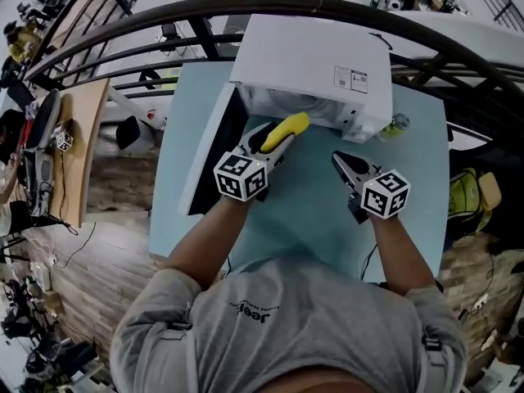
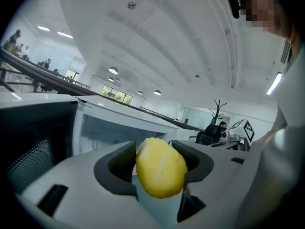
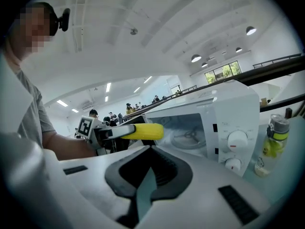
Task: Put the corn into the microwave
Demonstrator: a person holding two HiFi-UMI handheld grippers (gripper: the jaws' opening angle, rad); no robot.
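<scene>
A yellow corn cob [image 1: 288, 128] sticks out forward from my left gripper [image 1: 277, 142], which is shut on it just in front of the open mouth of the white microwave [image 1: 311, 60]. In the left gripper view the corn [image 2: 161, 167] fills the gap between the jaws, with the microwave cavity [image 2: 119, 125] straight ahead. The right gripper view shows the corn [image 3: 143, 131] level with the cavity and turntable [image 3: 188, 137]. My right gripper [image 1: 338, 159] hovers over the table to the right, jaws together and holding nothing [image 3: 151, 168].
The microwave door [image 1: 214, 150] hangs open to the left, over the pale blue table [image 1: 319, 211]. A small bottle [image 1: 395, 125] stands at the microwave's right, beside its knobs [image 3: 237, 140]. A dark railing curves behind the table.
</scene>
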